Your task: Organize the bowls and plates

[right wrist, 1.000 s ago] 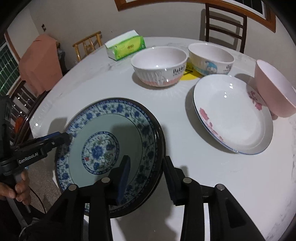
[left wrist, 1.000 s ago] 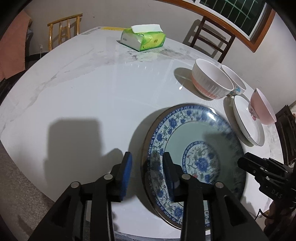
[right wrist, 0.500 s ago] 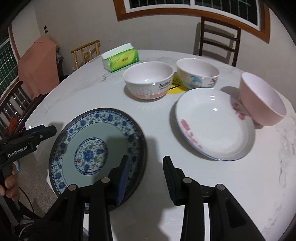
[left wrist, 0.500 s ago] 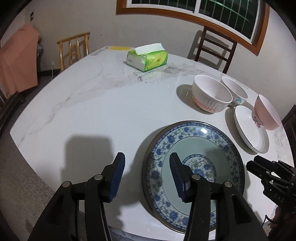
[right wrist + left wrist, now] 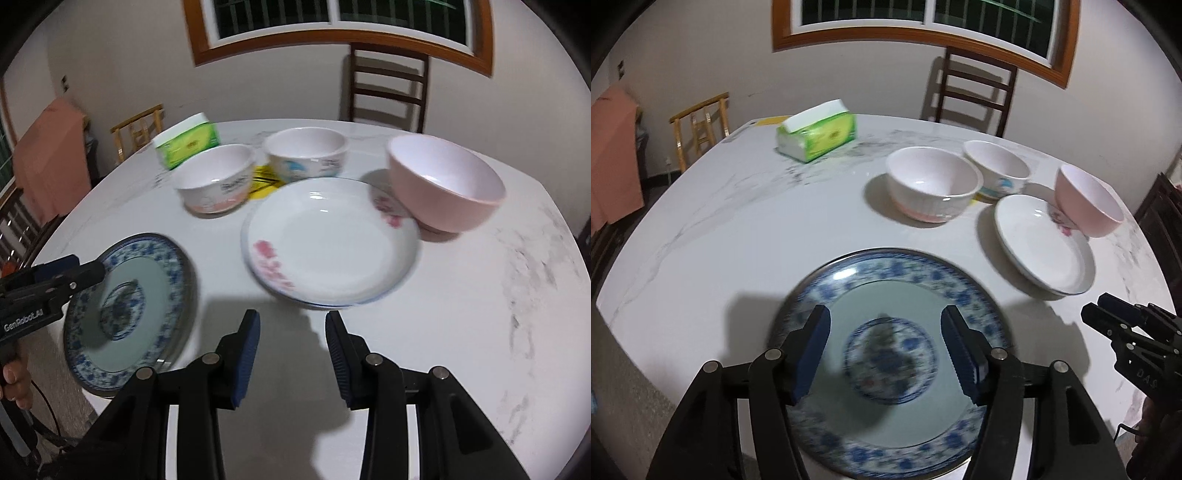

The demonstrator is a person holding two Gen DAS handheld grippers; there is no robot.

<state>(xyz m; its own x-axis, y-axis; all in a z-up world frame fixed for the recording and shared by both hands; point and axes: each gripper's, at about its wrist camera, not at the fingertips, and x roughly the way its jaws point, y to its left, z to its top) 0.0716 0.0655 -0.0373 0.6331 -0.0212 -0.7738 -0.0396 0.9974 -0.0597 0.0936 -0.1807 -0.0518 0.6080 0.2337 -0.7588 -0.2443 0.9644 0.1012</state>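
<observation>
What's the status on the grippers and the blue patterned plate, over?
Left gripper open, jaws just widened, above the blue-and-white patterned plate. Right gripper open, empty. Plate flat on the white marble table. Nothing in the way.

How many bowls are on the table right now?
3: a white ribbed bowl nearest the tissue pack, a cartoon-printed bowl beside it, and a pink bowl tilted against the white plate. None seems hidden.

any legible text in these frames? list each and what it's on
"GenRobot.AI": on the left gripper body, right wrist view.
"DAS": partly cut off, on the right gripper body, left wrist view.
Print on the two white bowls and tissue pack: too blurred to read.
</observation>
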